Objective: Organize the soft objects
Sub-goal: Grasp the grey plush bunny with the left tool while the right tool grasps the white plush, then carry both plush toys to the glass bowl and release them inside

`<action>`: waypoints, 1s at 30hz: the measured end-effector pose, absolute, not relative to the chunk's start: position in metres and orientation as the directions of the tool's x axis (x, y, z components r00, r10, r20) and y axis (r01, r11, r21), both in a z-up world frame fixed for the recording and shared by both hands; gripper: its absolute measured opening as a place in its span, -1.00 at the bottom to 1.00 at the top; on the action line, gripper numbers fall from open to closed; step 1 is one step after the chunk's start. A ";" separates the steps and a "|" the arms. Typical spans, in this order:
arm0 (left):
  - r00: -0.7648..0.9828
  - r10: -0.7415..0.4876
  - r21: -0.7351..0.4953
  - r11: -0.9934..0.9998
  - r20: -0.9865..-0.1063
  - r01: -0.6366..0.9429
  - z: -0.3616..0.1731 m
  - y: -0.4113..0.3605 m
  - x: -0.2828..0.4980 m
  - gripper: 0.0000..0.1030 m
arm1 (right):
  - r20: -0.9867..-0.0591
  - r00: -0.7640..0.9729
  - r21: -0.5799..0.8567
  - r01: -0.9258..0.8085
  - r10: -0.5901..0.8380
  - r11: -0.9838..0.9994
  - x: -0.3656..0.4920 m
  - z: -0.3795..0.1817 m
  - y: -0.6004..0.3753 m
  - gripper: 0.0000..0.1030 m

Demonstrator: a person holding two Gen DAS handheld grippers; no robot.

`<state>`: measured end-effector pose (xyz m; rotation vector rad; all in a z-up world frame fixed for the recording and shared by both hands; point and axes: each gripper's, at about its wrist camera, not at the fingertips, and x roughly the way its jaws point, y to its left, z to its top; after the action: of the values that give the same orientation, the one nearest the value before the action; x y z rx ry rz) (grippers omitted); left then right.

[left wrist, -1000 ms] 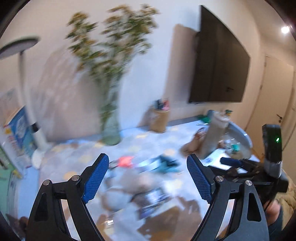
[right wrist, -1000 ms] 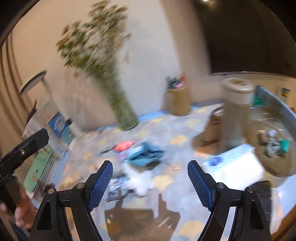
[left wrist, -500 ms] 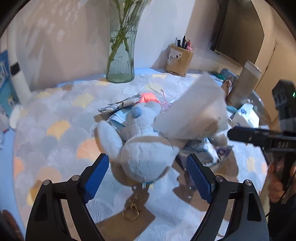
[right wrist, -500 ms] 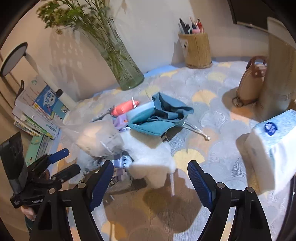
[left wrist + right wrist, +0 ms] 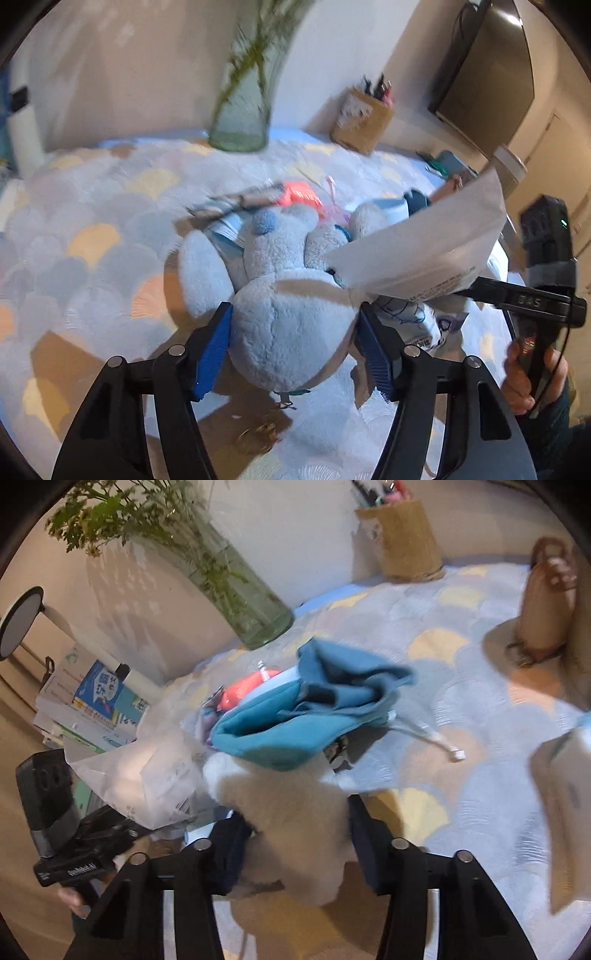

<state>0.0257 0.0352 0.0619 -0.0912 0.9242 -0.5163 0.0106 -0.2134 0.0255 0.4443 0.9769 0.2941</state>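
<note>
Now your left gripper (image 5: 291, 343) has its blue pads pressed against both sides of the pale blue plush toy (image 5: 280, 295). Your right gripper (image 5: 295, 845) brackets a white fluffy toy (image 5: 295, 823); whether it grips, you cannot tell. Teal cloth (image 5: 303, 716) lies at 12 o'clock, bare patterned cloth surface (image 5: 461, 701) at 2 o'clock, a glass vase (image 5: 255, 616) beyond.

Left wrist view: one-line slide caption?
Left gripper closes its blue pads around a light-blue plush toy lying on the patterned tablecloth.

left gripper (image 5: 293, 347): closed on plush | right gripper (image 5: 295, 845): closed on plush
</note>
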 end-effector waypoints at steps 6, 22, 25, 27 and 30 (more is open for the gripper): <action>0.683 -0.197 -0.015 0.965 -0.704 0.262 0.112 0.050 -0.006 0.23 | -0.726 0.665 0.251 0.018 0.175 0.968 -0.036 0.086 -0.224 -0.08; 0.560 -0.387 -0.178 0.903 -0.733 0.391 0.076 0.020 -0.051 0.24 | -0.844 0.529 0.156 0.078 0.092 0.985 -0.079 0.029 -0.215 0.59; 0.556 -0.402 -0.189 0.896 -0.727 0.401 0.078 0.018 -0.056 0.24 | -0.794 0.570 0.263 0.010 0.211 0.965 -0.091 0.037 -0.224 0.76; 0.562 -0.405 -0.187 0.895 -0.721 0.406 0.081 0.015 -0.060 0.24 | -0.786 0.580 0.272 0.016 0.213 0.962 -0.095 0.037 -0.225 0.76; 0.566 -0.423 -0.188 0.885 -0.708 0.426 0.089 0.009 -0.064 0.24 | -0.797 0.559 0.290 0.021 0.229 0.957 -0.092 0.026 -0.224 0.76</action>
<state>-0.0643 0.0093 0.0894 0.0040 0.8307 -0.4991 -0.0919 -0.2242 0.0265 0.2804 0.9729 0.1246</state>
